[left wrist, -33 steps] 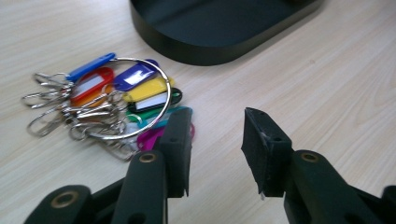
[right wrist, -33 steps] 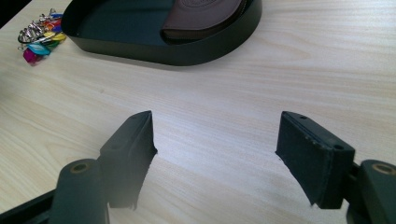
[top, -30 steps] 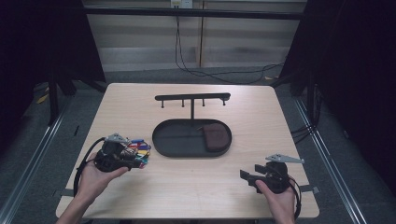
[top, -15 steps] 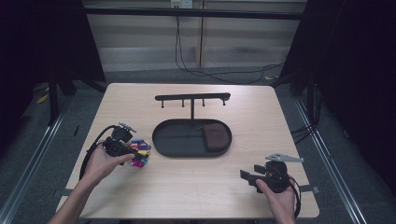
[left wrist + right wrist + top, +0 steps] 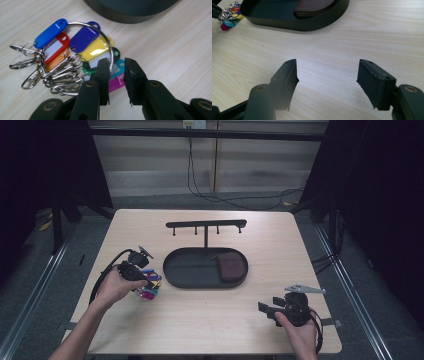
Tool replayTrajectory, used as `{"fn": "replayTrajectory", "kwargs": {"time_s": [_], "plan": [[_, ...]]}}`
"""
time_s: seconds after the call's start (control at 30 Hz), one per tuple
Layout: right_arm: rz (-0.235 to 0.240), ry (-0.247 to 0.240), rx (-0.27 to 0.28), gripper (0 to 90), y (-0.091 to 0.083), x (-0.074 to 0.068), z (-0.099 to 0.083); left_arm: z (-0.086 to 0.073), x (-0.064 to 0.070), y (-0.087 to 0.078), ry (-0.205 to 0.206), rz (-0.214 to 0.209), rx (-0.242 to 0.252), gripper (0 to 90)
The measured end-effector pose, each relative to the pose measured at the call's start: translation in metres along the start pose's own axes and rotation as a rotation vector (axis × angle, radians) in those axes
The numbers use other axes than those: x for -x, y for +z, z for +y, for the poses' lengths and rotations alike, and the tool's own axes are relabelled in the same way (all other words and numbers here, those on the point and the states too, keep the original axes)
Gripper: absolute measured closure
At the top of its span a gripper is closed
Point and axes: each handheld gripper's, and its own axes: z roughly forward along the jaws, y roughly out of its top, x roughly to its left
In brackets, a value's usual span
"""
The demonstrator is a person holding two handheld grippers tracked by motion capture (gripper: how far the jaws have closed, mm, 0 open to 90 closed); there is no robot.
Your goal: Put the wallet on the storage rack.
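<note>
Bunch of keys (image 5: 72, 60) flat on table (image 5: 210, 320), just left of black oval tray (image 5: 172, 270). One large wire ring (image 5: 110, 53) carrying coloured plastic tags and loose metal clips.

Left gripper (image 5: 116, 67) over bunch, jaws part-spread, straddling ring wire, not yet pinching. Right gripper (image 5: 327, 72) spread wide, holding nothing, low over bare wood.

Likely light, floppy, jangly; tags slick and prone to swing. Best hold: the stiff ring itself, between tags. Brown pouch (image 5: 231, 266) in tray.
</note>
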Motion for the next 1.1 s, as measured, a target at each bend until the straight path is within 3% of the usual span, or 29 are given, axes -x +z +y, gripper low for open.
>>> {"fn": "replayTrajectory", "kwargs": {"time_s": [0.23, 0.5, 0.7, 0.93, 1.1], "plan": [[0.003, 0.003, -0.004, 32.6, 0.002, 0.001, 0.0, 0.003, -0.002, 0.007, 0.034, -0.023, -0.022, 73.3], [0.006, 0.004, -0.007, 32.8, 0.001, 0.001, 0.0, 0.006, 0.001, 0.019, 0.061, -0.002, -0.084, 72.8], [0.009, 0.015, -0.01, 32.7, 0.001, 0.003, 0.0, 0.006, -0.001, 0.023, 0.057, -0.004, -0.103, 73.3], [0.021, 0.013, -0.017, 33.1, 0.003, 0.003, 0.0, 0.007, -0.006, 0.026, 0.047, -0.046, -0.122, 72.9], [0.021, 0.012, -0.014, 33.0, 0.003, 0.003, 0.0, 0.012, -0.006, 0.027, 0.047, -0.038, -0.15, 79.6]]}}
